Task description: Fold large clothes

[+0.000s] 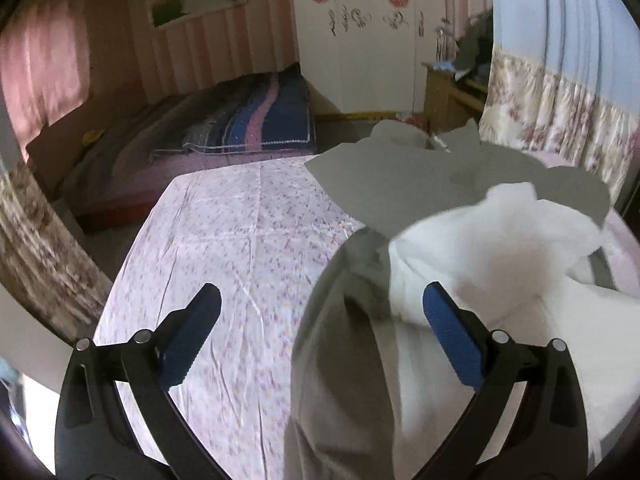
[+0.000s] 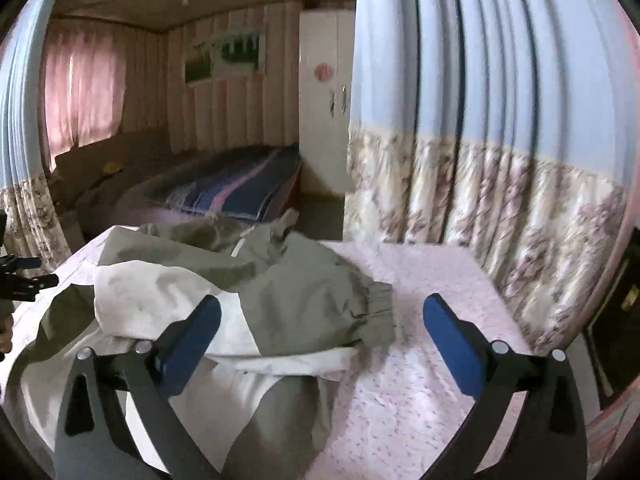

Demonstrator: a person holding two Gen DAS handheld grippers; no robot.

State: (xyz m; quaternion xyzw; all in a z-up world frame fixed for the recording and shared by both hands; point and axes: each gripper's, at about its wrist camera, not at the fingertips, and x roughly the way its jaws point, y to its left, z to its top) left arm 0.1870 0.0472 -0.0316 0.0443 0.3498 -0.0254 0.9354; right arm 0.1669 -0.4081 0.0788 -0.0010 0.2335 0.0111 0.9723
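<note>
A large grey-olive jacket with white lining [image 2: 304, 288] lies crumpled on a bed covered by a pink floral sheet [image 2: 432, 280]. One sleeve with an elastic cuff [image 2: 376, 312] points right. My right gripper [image 2: 320, 304] hovers open over the jacket's near edge, with nothing pressed between its blue pads. In the left wrist view the jacket [image 1: 460, 248] fills the right half, bunched up with the white lining showing. My left gripper [image 1: 320, 296] is open above the jacket's left edge and the sheet [image 1: 224, 240], holding nothing.
A blue and floral curtain [image 2: 480, 120] hangs close along the bed's right side. Beyond the bed stands a second bed with a striped blanket [image 1: 256, 120], a white wardrobe [image 1: 360, 60] and a wooden desk [image 1: 448, 92]. Dark furniture [image 2: 616, 320] is at the far right.
</note>
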